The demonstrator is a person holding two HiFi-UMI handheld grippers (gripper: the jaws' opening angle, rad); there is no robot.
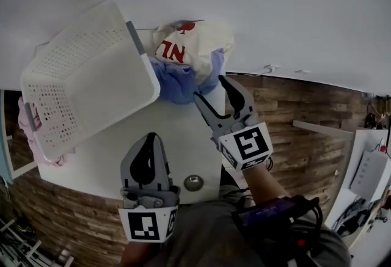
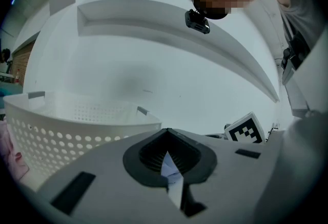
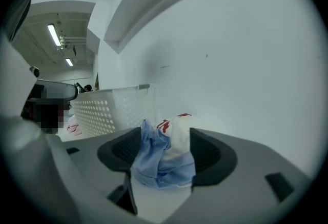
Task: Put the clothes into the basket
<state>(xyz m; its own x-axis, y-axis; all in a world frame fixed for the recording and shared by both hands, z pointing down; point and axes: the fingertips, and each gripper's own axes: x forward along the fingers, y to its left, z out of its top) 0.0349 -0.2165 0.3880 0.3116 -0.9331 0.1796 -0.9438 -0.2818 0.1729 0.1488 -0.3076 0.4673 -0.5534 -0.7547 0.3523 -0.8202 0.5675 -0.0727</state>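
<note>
Table (image 1: 177,137): white, set against a white wall (image 1: 275,9) at its 12 o'clock edge.

Basket (image 1: 85,76): white perforated plastic, at the table's 10 o'clock corner, tilted in the head view with its holed floor facing the camera. No clothes show inside it.

Cream top (image 1: 201,40): crumpled, red lettering, at the table's 12 o'clock edge against the wall, just beside the basket's 3 o'clock rim.

Blue cloth (image 1: 183,79): bunched, touching the cream top on its 6 o'clock side and lying against the basket's rim. Both garments are on the table, outside the basket.

Pink cloth (image 1: 27,119): partly hidden, showing past the basket's 8 o'clock side at the table edge.

Right claw (image 1: 209,87): at 5 o'clock of the clothes pile, pointing to 11 o'clock. Jaws spread; in the right gripper view the blue cloth and cream top sit framed between them, neither one pinched. The tips are at the edge of the blue cloth.

Left claw (image 1: 150,137): at 6 o'clock of the basket, over bare table, pointing to 12 o'clock. Jaws pressed together, nothing between them.

Disc (image 1: 193,182): small, round, metal, in the table top near its 6 o'clock edge, between the two claws' bodies.
</note>
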